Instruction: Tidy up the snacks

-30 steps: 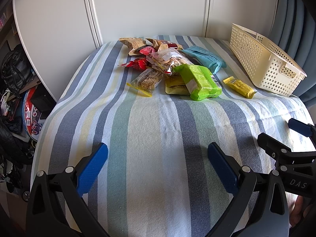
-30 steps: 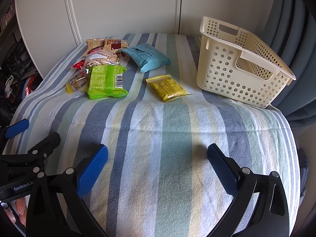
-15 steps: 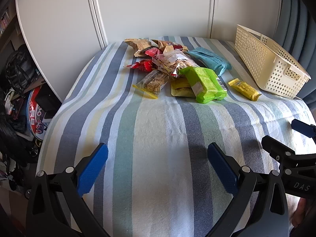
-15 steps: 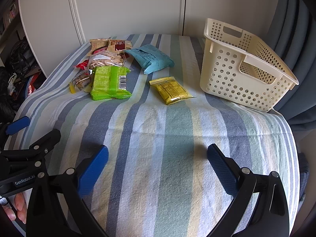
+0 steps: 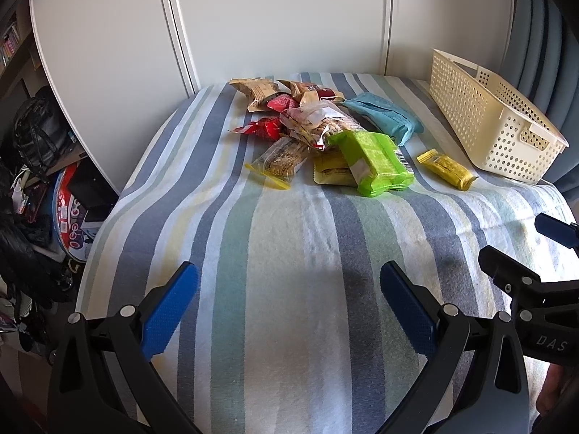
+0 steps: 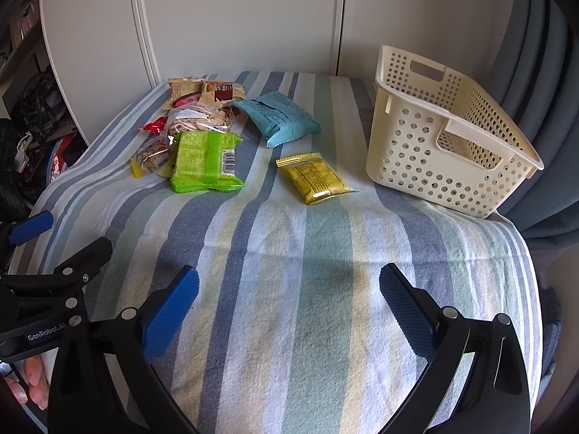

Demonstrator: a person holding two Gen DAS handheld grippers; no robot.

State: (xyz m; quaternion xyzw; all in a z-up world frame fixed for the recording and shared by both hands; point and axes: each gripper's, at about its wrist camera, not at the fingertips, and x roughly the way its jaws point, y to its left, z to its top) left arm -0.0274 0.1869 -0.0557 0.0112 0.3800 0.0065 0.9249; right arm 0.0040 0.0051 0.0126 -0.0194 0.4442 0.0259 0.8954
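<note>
Right wrist view shows both the right gripper (image 6: 288, 291) and left gripper (image 5: 288, 291) spread apart, empty, facing loose snack packets (image 6: 206, 161) beside the cream basket (image 6: 434, 166), ready for a first pick.

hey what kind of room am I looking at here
Probably a room in a home, maybe a bedroom or spare room: a striped cloth covers the table, white cupboard doors stand behind it, and bags and clutter are piled at the left.
</note>
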